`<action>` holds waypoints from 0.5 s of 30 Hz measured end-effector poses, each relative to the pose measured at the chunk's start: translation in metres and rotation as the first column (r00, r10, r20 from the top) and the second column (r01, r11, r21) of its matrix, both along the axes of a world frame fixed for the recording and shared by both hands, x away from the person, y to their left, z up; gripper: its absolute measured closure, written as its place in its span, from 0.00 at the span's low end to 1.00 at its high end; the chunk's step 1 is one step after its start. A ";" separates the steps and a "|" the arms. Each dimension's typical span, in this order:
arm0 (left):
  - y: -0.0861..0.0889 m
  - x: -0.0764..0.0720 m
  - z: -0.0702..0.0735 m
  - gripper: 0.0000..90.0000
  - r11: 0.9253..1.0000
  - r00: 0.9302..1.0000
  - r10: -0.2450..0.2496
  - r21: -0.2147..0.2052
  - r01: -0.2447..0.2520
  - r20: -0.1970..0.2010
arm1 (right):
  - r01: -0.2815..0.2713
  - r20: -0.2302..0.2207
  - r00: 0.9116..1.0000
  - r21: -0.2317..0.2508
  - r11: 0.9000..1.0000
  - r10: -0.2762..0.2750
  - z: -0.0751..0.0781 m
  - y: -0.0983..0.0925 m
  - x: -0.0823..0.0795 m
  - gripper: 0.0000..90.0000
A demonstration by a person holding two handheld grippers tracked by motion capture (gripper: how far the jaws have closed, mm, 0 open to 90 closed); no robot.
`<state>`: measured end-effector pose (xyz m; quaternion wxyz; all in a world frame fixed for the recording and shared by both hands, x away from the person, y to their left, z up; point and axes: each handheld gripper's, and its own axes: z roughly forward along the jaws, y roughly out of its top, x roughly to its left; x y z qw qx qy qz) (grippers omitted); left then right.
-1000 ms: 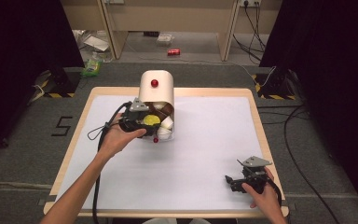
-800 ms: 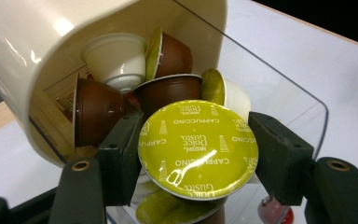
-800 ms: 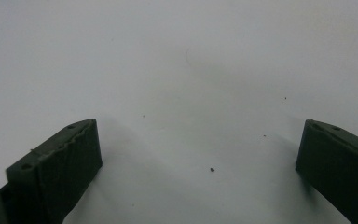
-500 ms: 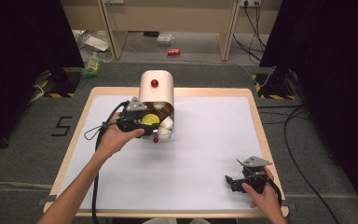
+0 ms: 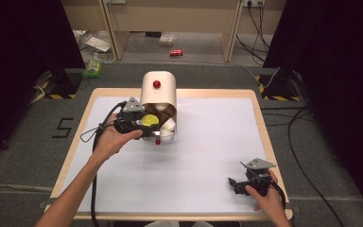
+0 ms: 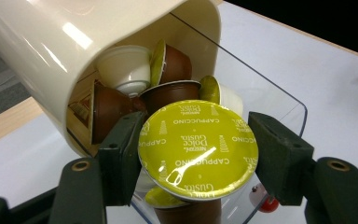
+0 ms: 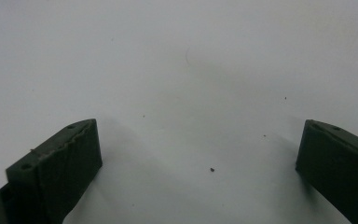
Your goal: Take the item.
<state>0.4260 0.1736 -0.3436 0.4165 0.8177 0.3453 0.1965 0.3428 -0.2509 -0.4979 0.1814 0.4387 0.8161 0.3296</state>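
One coffee capsule [image 6: 198, 149] with a yellow-green lid sits clamped in the left gripper [image 6: 198, 158], centre of the left gripper view, at the mouth of the cream holder [image 5: 158, 92]. Judging by this, it is grasped but not yet carried clear; several capsules remain inside. Since the earlier frame, little has shifted. The right gripper [image 5: 246, 182], lower right, rests spread wide and empty on the table [image 5: 208, 151].

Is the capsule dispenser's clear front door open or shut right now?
Open. The clear door hangs swung out from the cream dispenser, exposing the capsules, and the left gripper is clamped on a yellow-lidded Cappuccino capsule.
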 end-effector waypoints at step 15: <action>0.025 -0.006 0.015 0.42 0.999 0.999 0.026 -0.031 -0.025 0.023 | -0.002 0.001 1.000 -0.001 1.000 0.002 0.000 0.000 0.000 0.00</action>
